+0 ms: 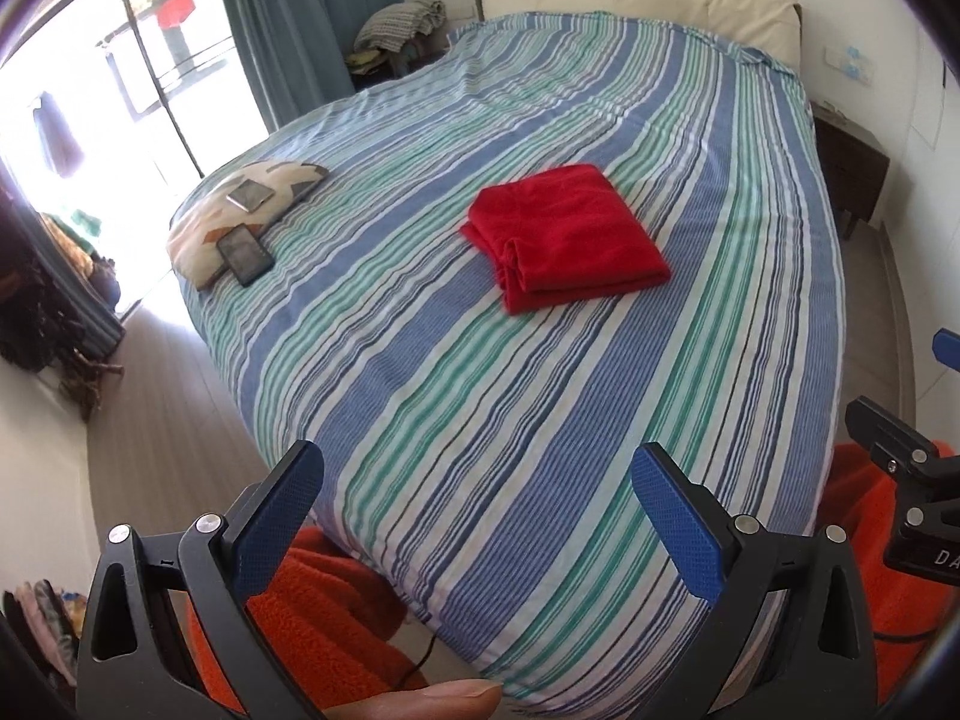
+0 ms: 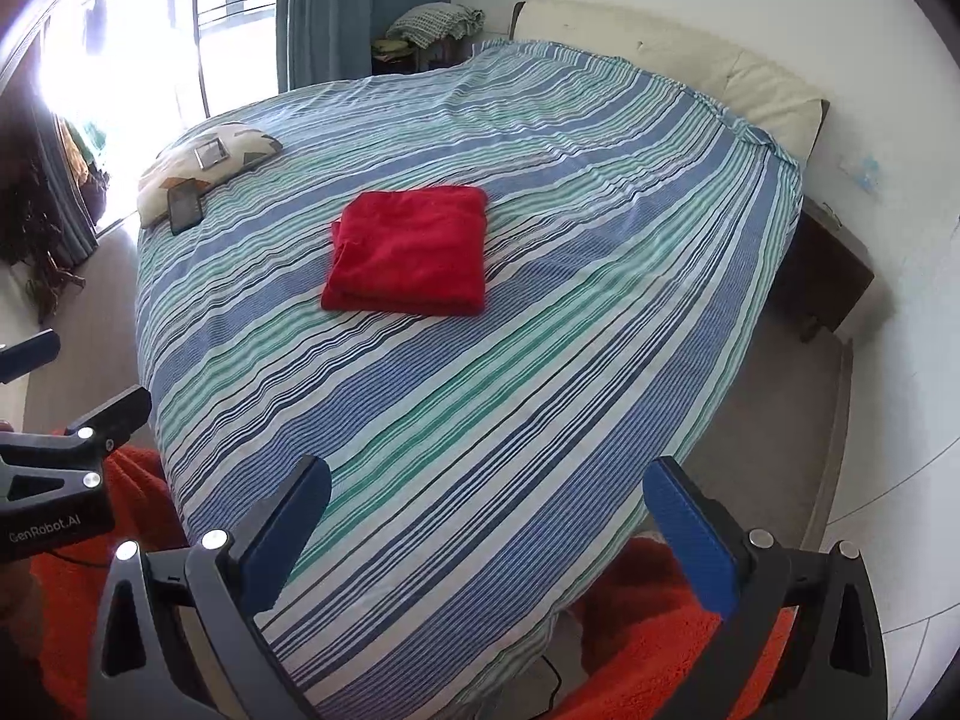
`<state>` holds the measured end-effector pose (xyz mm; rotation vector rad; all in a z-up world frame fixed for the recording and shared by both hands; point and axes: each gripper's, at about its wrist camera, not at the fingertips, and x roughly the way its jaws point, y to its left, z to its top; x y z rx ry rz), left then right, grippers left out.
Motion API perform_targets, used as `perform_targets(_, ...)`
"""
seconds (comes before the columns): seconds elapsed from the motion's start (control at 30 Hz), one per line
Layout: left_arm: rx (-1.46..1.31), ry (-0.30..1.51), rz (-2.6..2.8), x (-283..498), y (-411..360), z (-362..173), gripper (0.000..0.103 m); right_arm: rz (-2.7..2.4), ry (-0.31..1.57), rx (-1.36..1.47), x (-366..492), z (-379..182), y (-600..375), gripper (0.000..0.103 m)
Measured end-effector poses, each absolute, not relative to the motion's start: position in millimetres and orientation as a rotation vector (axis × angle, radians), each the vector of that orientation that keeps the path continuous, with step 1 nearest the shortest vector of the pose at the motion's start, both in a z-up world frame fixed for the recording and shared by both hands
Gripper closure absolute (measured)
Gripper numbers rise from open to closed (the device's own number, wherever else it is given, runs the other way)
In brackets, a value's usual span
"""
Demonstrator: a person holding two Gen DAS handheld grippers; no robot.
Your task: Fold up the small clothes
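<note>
Red cloth (image 1: 567, 234), folded into a neat, thick rectangle, is lying flat near the middle of the striped bedspread (image 1: 540, 420), with its layered edges showing along the near side. In the left wrist view it is sitting at about one o'clock from the left gripper (image 1: 477, 525); in the right wrist view it is sitting at about eleven o'clock from the right gripper (image 2: 486, 537). Both grippers are hanging above the foot of the bed, well apart from the cloth, each with its blue fingers spread wide and holding nothing. At ten o'clock from the cloth, a patterned pillow (image 1: 240, 216) is resting at the bed's edge, carrying a dark phone (image 1: 245, 253) and a small silver device (image 1: 249, 195).
</note>
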<state>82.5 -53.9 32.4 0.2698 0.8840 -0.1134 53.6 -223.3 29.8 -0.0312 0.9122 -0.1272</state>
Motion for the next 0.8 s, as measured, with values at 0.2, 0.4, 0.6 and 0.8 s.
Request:
perform_targets(0.2,0.227,0.913,-0.100,81.2,-52.0,40.2,0.000,-0.098,0.901,0.023,49.0,40.5,-225.8,0.000)
perform_targets(0.4,0.192,0.911,-0.095,80.7,-46.0,45.1,0.001,-0.091,0.899,0.027,49.9,47.7,-225.0,0.000)
perform_targets(0.6,0.188,0.924,-0.091,81.3,-45.4,41.7,0.001,-0.070,0.907,0.027,49.1,48.3,-218.6,0.000)
perform_targets(0.8,0.189,0.922,-0.090,81.4,-46.2,40.9,0.001,-0.077,0.906,0.011,49.4,47.6,-216.9,0.000)
